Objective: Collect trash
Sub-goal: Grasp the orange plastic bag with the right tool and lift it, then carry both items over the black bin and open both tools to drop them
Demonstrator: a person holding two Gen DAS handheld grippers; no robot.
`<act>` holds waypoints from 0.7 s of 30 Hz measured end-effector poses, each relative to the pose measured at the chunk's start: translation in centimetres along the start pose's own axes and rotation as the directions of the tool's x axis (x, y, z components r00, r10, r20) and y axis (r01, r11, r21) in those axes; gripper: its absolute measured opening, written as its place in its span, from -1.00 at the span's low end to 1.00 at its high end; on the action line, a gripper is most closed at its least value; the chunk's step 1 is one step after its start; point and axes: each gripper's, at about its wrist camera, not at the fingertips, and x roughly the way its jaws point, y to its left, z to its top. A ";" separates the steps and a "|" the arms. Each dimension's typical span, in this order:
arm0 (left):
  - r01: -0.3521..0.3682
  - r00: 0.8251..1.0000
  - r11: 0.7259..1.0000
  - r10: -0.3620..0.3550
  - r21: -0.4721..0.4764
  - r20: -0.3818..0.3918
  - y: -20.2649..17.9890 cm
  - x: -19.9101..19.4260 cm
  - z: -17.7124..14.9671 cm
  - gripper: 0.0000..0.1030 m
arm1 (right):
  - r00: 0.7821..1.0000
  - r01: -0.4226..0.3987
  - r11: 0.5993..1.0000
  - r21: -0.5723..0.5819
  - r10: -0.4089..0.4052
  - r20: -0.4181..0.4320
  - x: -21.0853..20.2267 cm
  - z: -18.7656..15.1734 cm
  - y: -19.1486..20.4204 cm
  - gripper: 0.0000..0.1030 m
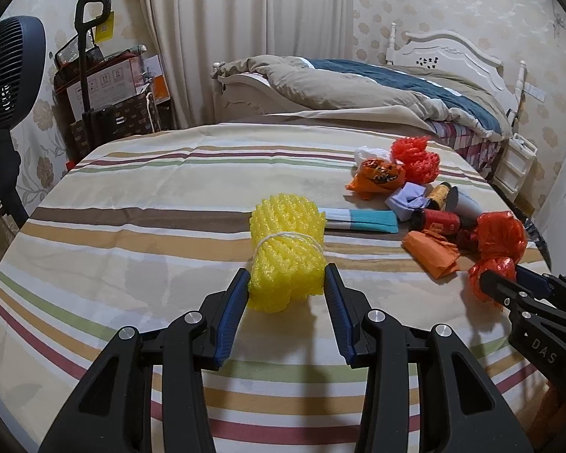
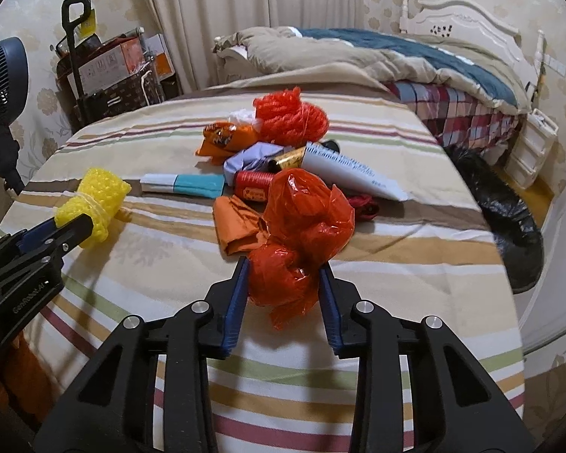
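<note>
Right wrist: jaws pinch crinkled red bag (image 2: 302, 226) | left jaws pinch yellow foam net (image 1: 287, 249)

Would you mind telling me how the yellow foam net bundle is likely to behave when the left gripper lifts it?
The yellow foam net bundle looks airy, so probably very light. Its mesh should squash between the left gripper pads rather than slip. The string tied round its middle will likely keep it from unrolling.
</note>
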 end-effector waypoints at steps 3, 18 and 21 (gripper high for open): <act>0.011 1.000 1.000 -0.011 0.005 0.009 -0.5 -0.3 0.2 -0.17 | 1.000 0.014 1.000 0.002 -0.014 0.025 -0.8 0.3 -0.4 -0.34; 0.119 0.990 0.990 -0.124 0.081 0.061 -7.6 -0.3 3.0 -0.17 | 0.992 0.094 0.993 0.078 -0.100 0.081 -2.6 1.6 -6.2 -0.34; 0.141 0.988 0.985 -0.146 0.095 0.054 -9.4 0.3 3.5 -0.17 | 0.988 0.122 0.987 0.106 -0.131 0.085 -2.7 1.8 -8.4 -0.34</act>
